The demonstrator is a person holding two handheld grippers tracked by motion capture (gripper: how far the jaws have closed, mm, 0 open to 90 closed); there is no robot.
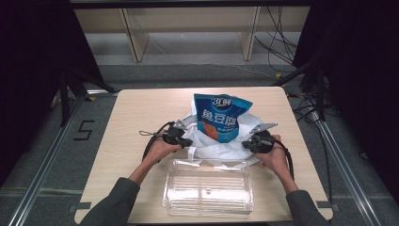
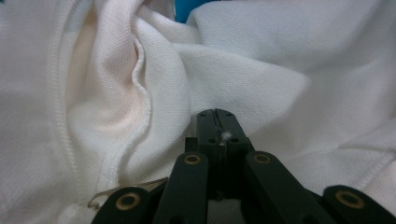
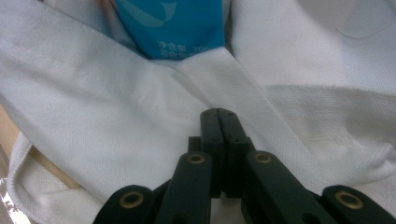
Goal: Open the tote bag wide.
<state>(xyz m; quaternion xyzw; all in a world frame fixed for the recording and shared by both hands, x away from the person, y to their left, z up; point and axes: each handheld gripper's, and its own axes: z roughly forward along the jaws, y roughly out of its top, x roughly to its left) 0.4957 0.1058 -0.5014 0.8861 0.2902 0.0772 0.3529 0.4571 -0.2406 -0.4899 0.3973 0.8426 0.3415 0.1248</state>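
A blue snack packet stands upright inside a white cloth bag at the middle of the table. My left gripper is at the bag's left side and my right gripper at its right side. In the left gripper view the jaws are shut, with a wisp of white fabric caught between them. In the right gripper view the jaws are shut against a band of the bag's cloth, just below the packet's bottom edge.
A clear plastic container lies close to the table's front edge, right in front of the bag and between the person's forearms. The light wooden table has bare room to the left and behind. Cables lie on the floor at the back right.
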